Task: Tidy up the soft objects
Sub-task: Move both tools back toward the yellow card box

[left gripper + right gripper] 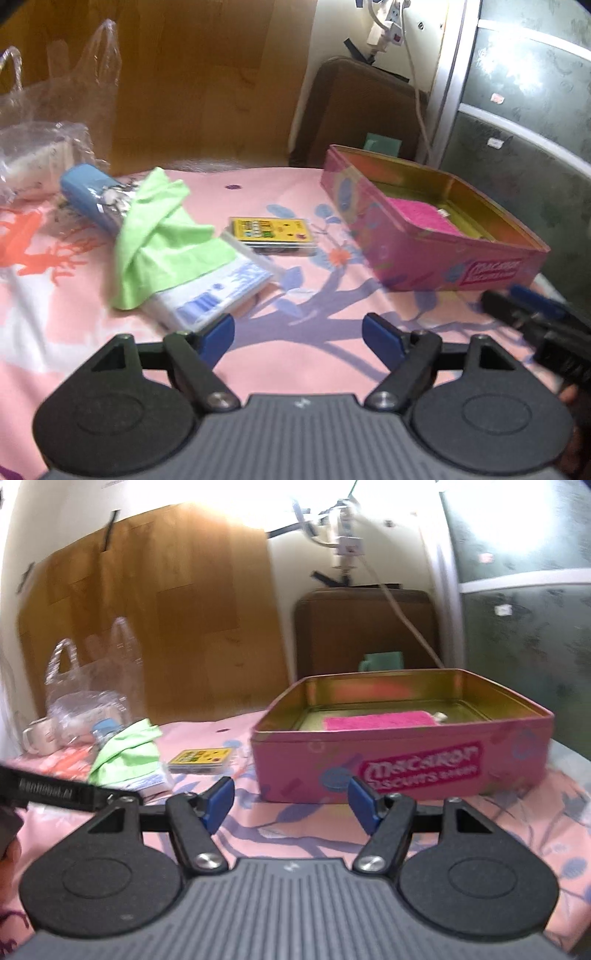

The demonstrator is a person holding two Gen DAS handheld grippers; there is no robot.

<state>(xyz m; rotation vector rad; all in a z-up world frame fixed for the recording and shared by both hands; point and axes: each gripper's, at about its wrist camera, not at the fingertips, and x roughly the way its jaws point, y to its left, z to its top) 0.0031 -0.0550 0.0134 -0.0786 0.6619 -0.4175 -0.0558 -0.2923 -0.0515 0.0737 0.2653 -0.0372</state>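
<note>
Left wrist view: pink cloth [421, 216] already inside pink tin [436, 258], far right. Green cloth [162, 236] remains outside, far left on tabletop [303, 354]. Left claw [298, 338] and right claw [291, 803] both spread wide, holding nothing. Task seems partly done.

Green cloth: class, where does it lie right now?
In the left wrist view the green cloth lies left of centre, draped over a white packet beside a blue tube.

A cloth [162, 236] lies left of the tin [424, 236], which holds a sponge [421, 214]
</note>
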